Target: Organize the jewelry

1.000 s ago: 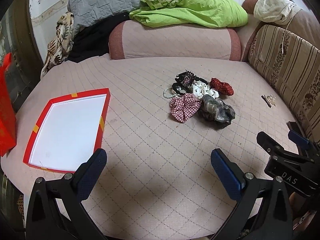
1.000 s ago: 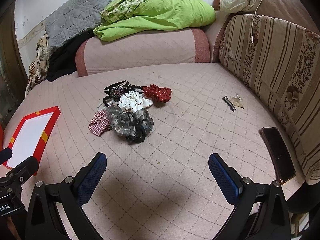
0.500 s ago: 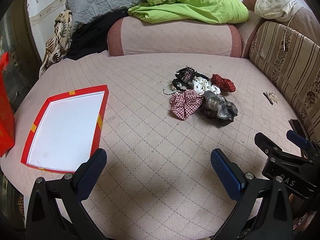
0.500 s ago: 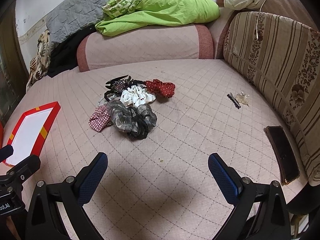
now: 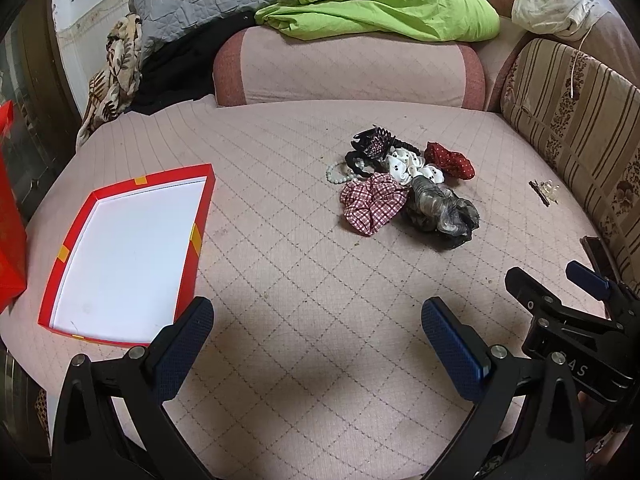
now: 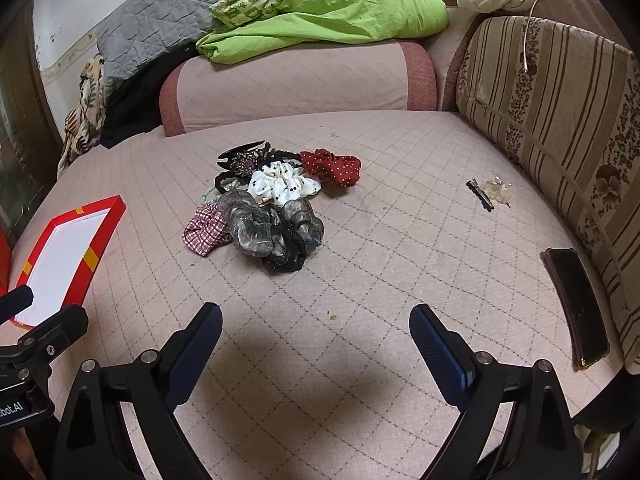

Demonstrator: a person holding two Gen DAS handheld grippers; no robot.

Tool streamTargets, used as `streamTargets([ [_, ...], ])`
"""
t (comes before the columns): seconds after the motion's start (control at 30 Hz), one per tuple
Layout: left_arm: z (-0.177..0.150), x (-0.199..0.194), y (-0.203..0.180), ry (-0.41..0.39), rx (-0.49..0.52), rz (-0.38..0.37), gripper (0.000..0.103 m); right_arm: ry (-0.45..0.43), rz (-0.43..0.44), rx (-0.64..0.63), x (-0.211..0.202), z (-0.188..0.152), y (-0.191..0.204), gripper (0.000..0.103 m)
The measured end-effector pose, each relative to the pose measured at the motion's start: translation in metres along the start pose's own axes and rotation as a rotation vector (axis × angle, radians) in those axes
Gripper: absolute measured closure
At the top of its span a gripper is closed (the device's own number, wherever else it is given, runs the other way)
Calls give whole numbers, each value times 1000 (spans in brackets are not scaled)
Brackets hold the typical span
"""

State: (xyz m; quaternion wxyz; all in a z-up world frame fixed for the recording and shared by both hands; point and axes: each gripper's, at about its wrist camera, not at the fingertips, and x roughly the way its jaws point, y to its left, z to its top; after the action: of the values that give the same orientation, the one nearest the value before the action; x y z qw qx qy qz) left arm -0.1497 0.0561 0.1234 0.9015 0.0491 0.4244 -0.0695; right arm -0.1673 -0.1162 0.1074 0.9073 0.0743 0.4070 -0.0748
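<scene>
A pile of hair accessories lies mid-cushion: a checked scrunchie (image 5: pixel 374 202), a grey gauzy scrunchie (image 6: pixel 272 232), a white dotted one (image 6: pixel 282 186), a red dotted one (image 6: pixel 332 166), a black claw clip (image 6: pixel 242 158) and a pearl bracelet (image 5: pixel 338 174). To the left lies a shallow red tray (image 5: pixel 202 216) with a bare white floor. My left gripper (image 5: pixel 316 312) hangs open over bare cushion, well short of the pile. My right gripper (image 6: pixel 315 314) is also short of the pile, its jaws closing slightly with nothing between them.
A black hair pin and a clear clip (image 6: pixel 490 192) lie near the striped backrest (image 6: pixel 560 120). A dark phone (image 6: pixel 576 304) rests at the right edge. Green bedding (image 6: pixel 332 8) and a grey quilt sit on the bolster behind. A red bag (image 5: pixel 10 216) stands far left.
The right gripper's jaws stand a little narrower than a second ago. Neither hand has shifted noticeably, and the pile and tray lie as before.
</scene>
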Motion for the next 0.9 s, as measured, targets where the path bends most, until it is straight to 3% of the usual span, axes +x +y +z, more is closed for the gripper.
streamTargets([
  [0.33,0,2,0,7,2,-2,0,3,2,-6,2,-1,1,7],
  [0.5,0,0,0,3,6,-4,0,-7,10,-18,2,-1,3,15],
  [0.9,-1,1,3,8,-1,-4,0,29,38,-5,7,-5,3,15],
])
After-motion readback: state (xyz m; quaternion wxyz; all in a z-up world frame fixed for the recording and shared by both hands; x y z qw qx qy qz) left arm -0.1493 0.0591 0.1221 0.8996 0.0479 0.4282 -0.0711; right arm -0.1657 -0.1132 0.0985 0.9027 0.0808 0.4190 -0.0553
